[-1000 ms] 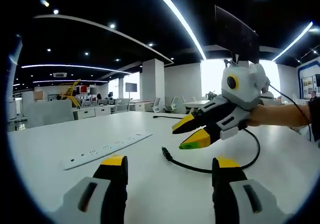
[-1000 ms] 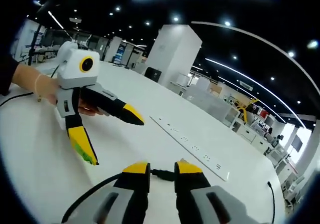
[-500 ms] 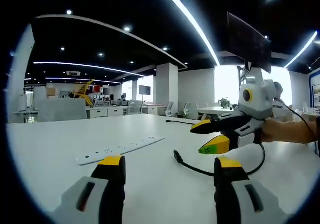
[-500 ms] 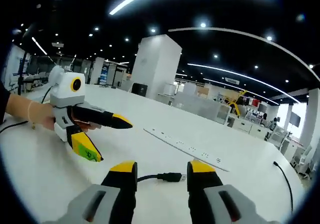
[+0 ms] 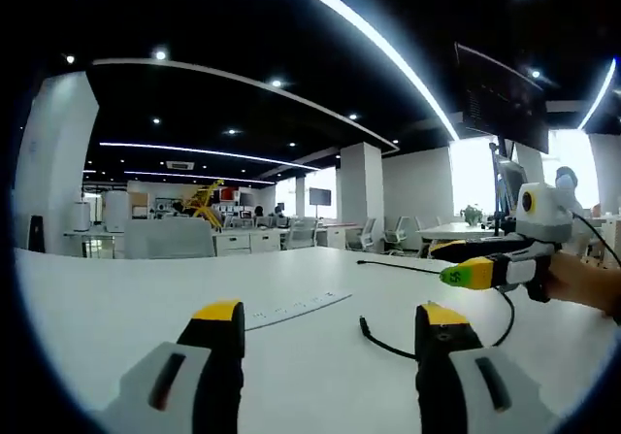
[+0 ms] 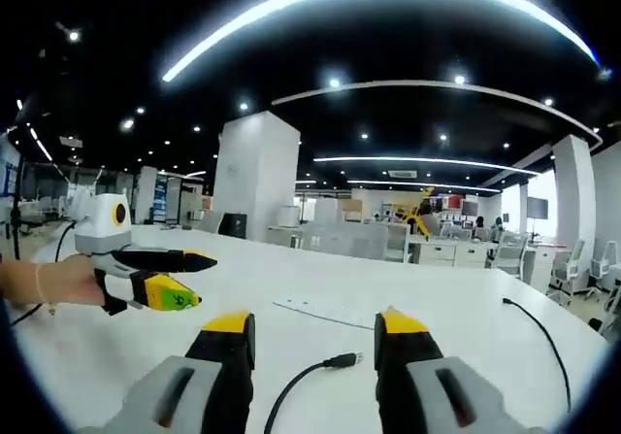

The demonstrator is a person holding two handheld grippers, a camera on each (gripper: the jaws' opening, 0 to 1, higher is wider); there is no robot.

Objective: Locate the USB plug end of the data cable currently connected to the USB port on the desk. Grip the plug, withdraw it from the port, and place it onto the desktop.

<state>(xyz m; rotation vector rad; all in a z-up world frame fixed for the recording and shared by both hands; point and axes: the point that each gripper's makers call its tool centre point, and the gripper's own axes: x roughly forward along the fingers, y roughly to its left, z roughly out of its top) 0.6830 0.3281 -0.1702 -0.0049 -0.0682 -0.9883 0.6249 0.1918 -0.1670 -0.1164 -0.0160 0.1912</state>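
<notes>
USB plug (image 6: 342,360) lies on desk between right gripper (image 6: 314,325) wide-open, empty jaws.

Smooth matt white desktop (image 6: 485,347), black rubbery-looking cable (image 6: 301,381), tool (image 5: 330,332) jaws probably matt yellow-and-black plastic

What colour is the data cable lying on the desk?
Black data cable, clearest in the right gripper view.

Before you spreads a broad white desk (image 5: 116,298). On it lie a flat white power strip (image 5: 291,309), a loose black cable with USB plug (image 6: 342,361), and another black cable (image 6: 539,325).
</notes>
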